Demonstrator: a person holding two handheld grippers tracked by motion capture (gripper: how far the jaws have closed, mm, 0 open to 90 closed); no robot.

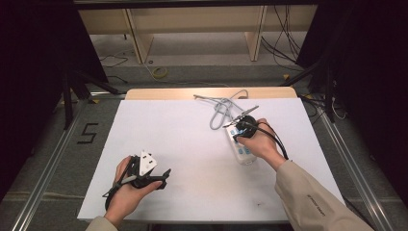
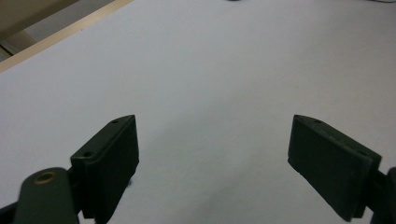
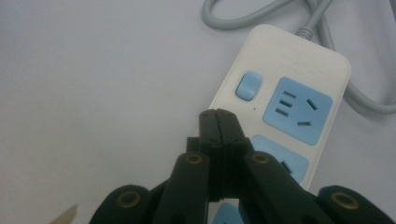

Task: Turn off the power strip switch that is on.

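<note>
From the high view, a white surface (image 1: 202,159) carries a white power strip (image 1: 241,147) with blue sockets, lying right of centre. Its grey cord (image 1: 222,107) loops away toward the far edge. The right hand (image 1: 260,143) holds the right gripper (image 1: 239,126) directly over the far end of the strip. The left hand (image 1: 129,190) holds the left gripper (image 1: 166,177) at the near left, well apart from the strip, pointing right across bare surface.

In the left gripper view, the two black jaws stand wide apart, released, with nothing between them, above the plain white surface (image 2: 210,84).

In the right gripper view, the jaws are pressed together, clenched on nothing, their tips hovering over the left edge of the power strip (image 3: 289,70), just near its blue switch (image 3: 248,85). A blue socket (image 3: 297,110) sits right of the switch, and the cord (image 3: 261,16) curves off beyond the strip's far end.
</note>
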